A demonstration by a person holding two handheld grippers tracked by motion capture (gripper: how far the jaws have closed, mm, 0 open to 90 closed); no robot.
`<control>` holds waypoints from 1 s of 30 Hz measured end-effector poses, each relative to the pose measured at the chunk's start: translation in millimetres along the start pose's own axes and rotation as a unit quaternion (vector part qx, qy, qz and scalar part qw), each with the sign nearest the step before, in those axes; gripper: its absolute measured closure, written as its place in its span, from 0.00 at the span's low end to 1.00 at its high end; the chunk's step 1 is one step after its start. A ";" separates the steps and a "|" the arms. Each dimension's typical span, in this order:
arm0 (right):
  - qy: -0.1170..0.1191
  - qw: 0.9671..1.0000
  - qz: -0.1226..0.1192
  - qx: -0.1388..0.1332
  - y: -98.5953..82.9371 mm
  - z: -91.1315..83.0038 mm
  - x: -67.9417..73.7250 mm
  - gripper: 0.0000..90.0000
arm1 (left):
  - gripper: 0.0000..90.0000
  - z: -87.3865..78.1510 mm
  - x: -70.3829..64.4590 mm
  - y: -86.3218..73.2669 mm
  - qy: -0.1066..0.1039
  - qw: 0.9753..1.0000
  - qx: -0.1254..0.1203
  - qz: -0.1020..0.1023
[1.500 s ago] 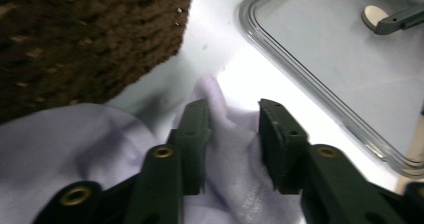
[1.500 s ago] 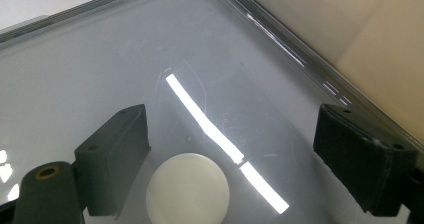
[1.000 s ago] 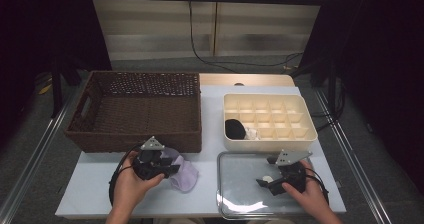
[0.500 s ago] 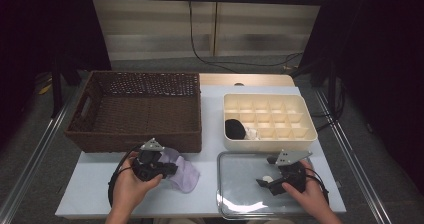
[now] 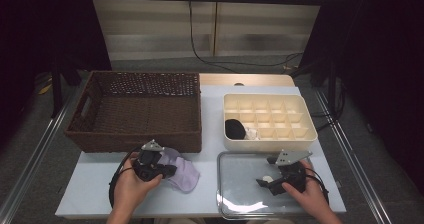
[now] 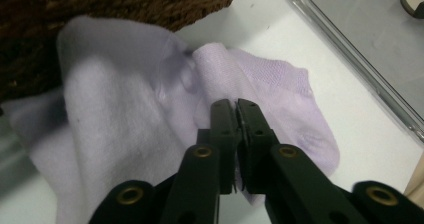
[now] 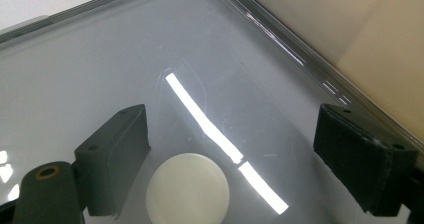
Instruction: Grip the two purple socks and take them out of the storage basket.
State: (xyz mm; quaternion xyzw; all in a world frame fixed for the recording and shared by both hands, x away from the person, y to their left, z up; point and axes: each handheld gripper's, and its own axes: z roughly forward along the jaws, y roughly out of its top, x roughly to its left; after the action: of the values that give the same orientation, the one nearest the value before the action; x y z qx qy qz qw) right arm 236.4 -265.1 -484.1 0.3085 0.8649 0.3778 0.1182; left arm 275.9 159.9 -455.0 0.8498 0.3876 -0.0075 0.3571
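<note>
Evidently I had the left gripper [image 5: 167,171] pinched on a fold of the lilac sock [image 6: 150,129], its fingers [image 6: 223,129] closed so tight that only a sliver of cloth showed between them; gripping a raised crease like that seemed the surest way to lift soft fabric off the bench [image 5: 95,194]. The sock lay at the front of the wicker basket [image 5: 137,109], its far edge touching the weave. My left hand [image 5: 131,184] came in low from the near edge, the tool angled toward the right. The right gripper [image 5: 264,182] rested over the clear tray [image 5: 235,194], fingers [image 7: 117,159] spread wide with nothing between them but a small white disc [image 7: 187,189] lying on the tray, so I judged it was parked there, out of the way. Beyond it sat the cream divided box [image 5: 270,119], 1 dark bundle [image 5: 234,129] in a near-left cell.
</note>
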 end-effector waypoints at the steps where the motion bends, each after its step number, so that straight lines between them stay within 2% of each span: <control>1: 0.001 1.000 -0.001 0.000 0.0 0.0 -0.2 0.16 | 0.91 -0.5 -1.4 1.1 -0.005 1.000 -0.011 0.001; 2: 0.001 1.000 -0.001 0.000 0.0 0.0 -0.3 0.16 | 0.88 -1.8 -2.6 2.8 -0.011 1.000 -0.013 0.003; 5: 0.001 1.000 -0.001 0.000 0.0 0.0 -0.3 0.16 | 0.85 -5.6 -8.0 10.7 -0.007 0.999 -0.029 0.012; 6: 0.001 1.000 -0.001 0.001 0.0 0.0 -0.3 0.16 | 0.84 -6.2 -10.8 13.4 -0.012 0.999 -0.033 0.015; 7: 0.001 1.000 -0.001 0.001 0.0 0.0 -0.3 0.16 | 0.83 -6.1 -14.1 16.2 -0.011 0.999 -0.035 0.024; 10: 0.001 1.000 0.000 0.000 0.0 0.1 -0.2 0.16 | 0.81 -0.7 -24.9 23.6 -0.016 0.998 -0.029 0.046; 12: 0.001 1.000 -0.001 0.000 -0.1 0.0 -0.3 0.16 | 0.81 3.8 -27.2 24.7 -0.020 0.998 -0.024 0.050; 13: 0.001 1.000 -0.001 0.000 -0.1 0.0 -0.2 0.16 | 0.81 16.2 -29.7 24.5 -0.019 0.998 0.000 0.058; 15: 0.000 1.000 0.000 0.000 -0.1 0.0 0.0 0.16 | 0.81 25.7 -30.4 22.7 -0.018 0.997 0.020 0.068; 18: 0.000 1.000 0.000 0.000 -0.1 0.0 0.0 0.16 | 0.79 36.9 -31.9 21.7 -0.017 0.996 0.034 0.083; 19: 0.000 1.000 0.000 0.000 0.0 0.0 -0.1 0.16 | 0.79 39.8 -33.3 21.3 -0.017 0.996 0.033 0.078; 20: 0.000 1.000 0.001 0.000 -0.1 0.0 -0.1 0.16 | 0.78 42.4 -33.6 21.0 -0.017 0.996 0.037 0.084; 21: 0.000 1.000 0.000 0.000 -0.1 0.0 -0.1 0.16 | 0.80 42.4 -33.6 21.0 -0.017 0.996 0.037 0.084; 22: 0.000 1.000 0.000 0.000 -0.1 0.0 -0.1 0.16 | 0.85 44.1 -33.9 19.9 -0.009 0.996 0.031 0.086; 25: 0.000 1.000 0.000 -0.001 -0.1 0.0 0.0 0.16 | 0.93 43.4 -33.7 17.4 0.006 0.994 0.033 0.103; 28: 0.000 1.000 0.000 0.000 -0.1 0.0 0.0 0.16 | 0.99 43.4 -35.2 17.1 0.011 0.994 0.034 0.100; 29: 0.000 1.000 0.000 0.000 -0.1 0.0 0.0 0.16 | 0.99 43.9 -35.6 17.1 0.012 0.996 0.030 0.087; 30: 0.000 1.000 0.000 0.000 -0.1 0.0 0.0 0.16 | 1.00 43.5 -36.2 17.9 0.013 0.995 0.034 0.088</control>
State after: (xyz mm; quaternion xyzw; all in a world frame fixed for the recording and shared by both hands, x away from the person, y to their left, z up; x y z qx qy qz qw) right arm 236.4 -265.0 -484.1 0.3087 0.8648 0.3781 0.1180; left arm 274.0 101.7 -466.2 0.8926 0.3151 0.0220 0.3218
